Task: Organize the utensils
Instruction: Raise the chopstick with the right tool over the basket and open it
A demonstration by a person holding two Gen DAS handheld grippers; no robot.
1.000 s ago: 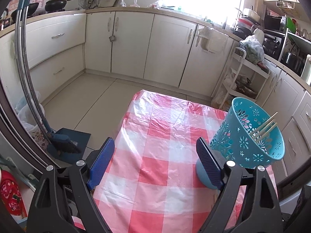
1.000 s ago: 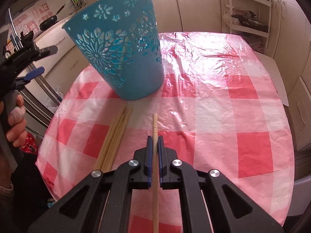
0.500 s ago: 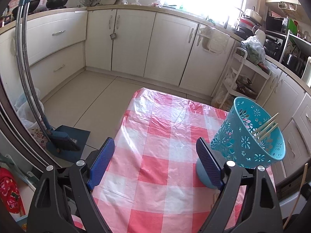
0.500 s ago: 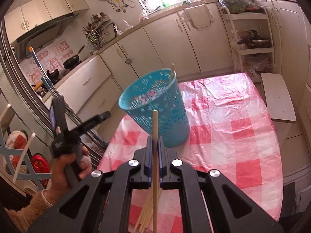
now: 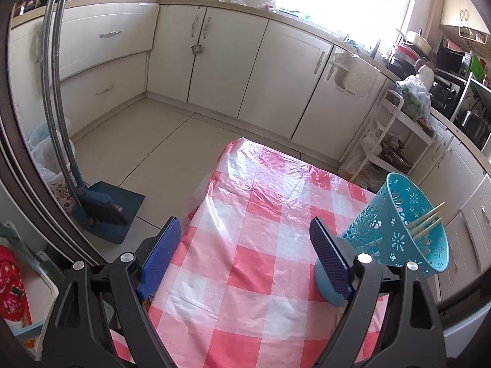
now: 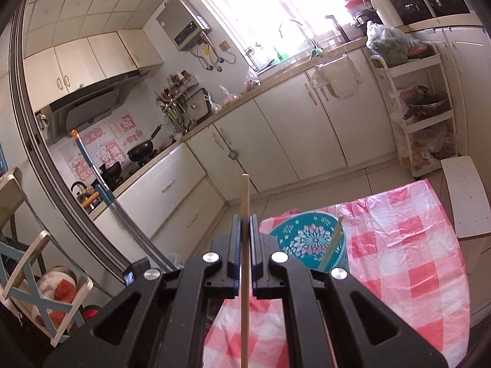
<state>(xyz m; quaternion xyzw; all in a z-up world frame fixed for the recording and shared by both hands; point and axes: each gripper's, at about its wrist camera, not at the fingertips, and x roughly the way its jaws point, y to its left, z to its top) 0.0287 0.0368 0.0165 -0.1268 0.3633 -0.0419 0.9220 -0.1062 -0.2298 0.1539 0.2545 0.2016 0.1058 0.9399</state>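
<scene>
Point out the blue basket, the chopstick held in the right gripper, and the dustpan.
blue basket (image 5: 399, 230), left wrist view, on its perforated outer wall.
chopstick (image 6: 245, 202), right wrist view, on the shaft just above the pads.
right gripper (image 6: 244, 224), right wrist view, between its fingertips.
dustpan (image 5: 122, 202), left wrist view, on its flat blue pan.

A checked cloth (image 5: 245, 245) covers the table; basket (image 5: 399, 230) apparently stands there.

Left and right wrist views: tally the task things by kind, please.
Teal basket: 1
Chopsticks in the basket: 3, overlapping, so roughly
Chopstick in right gripper: 1
Total: 5
</scene>
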